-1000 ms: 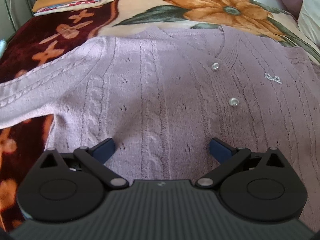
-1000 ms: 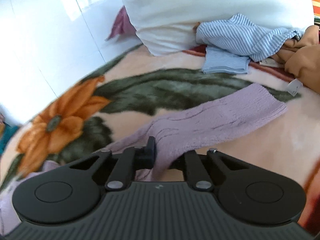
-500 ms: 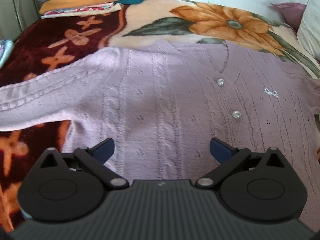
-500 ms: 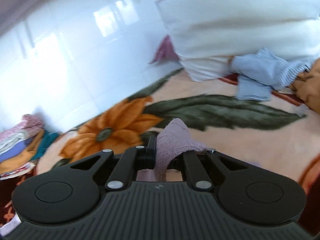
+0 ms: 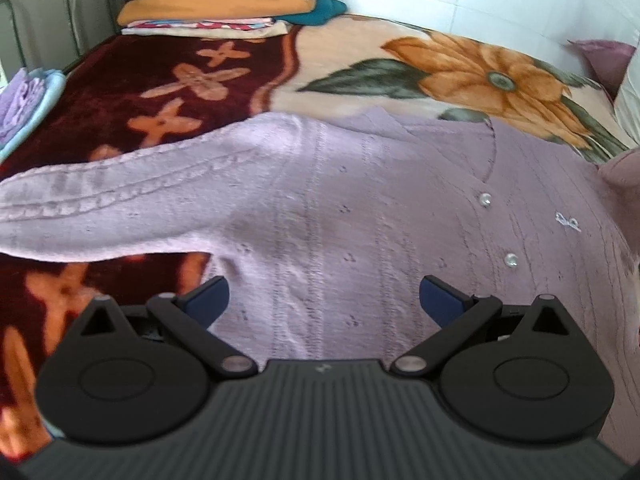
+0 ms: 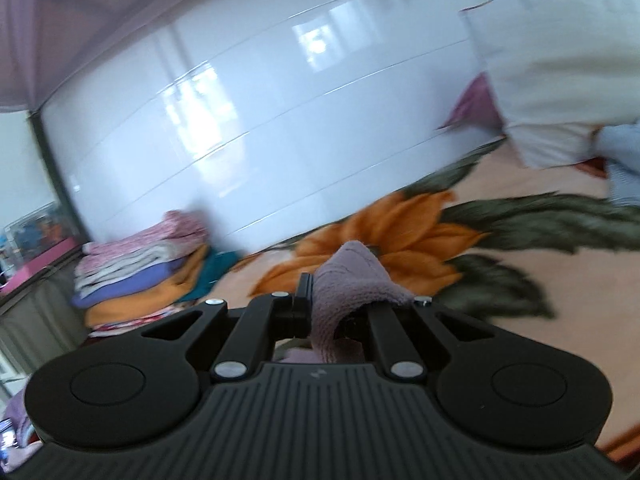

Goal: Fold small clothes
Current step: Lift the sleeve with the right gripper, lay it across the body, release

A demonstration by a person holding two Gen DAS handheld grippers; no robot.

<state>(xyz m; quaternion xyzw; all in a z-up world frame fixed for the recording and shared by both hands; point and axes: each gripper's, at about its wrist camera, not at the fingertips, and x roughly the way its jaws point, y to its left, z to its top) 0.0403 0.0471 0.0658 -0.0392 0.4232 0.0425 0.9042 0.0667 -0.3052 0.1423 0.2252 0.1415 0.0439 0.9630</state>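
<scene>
A lilac knitted cardigan was spread front-up on a flowered blanket, its buttoned placket with two pearly buttons seen toward the right of the left wrist view. One sleeve was stretched out to the left across the dark red part of the blanket. The left gripper was held above the lower body of the garment, angled downward, with its blue-tipped fingers spread wide and nothing gripped between them; whether the tips touched the knit could not be told. The right gripper was pressed together on the other sleeve's cuff, a fold of lilac knit being pinched between the fingers and bunched up above them, well clear of the blanket. In the left wrist view a lifted piece of the same lilac fabric was seen at the right edge. A stack of folded clothes was seen at the far corner of the bed against the white tiled wall, and a white pillow with a striped blue garment beside it was seen at the right of the right wrist view, which was blurred.
</scene>
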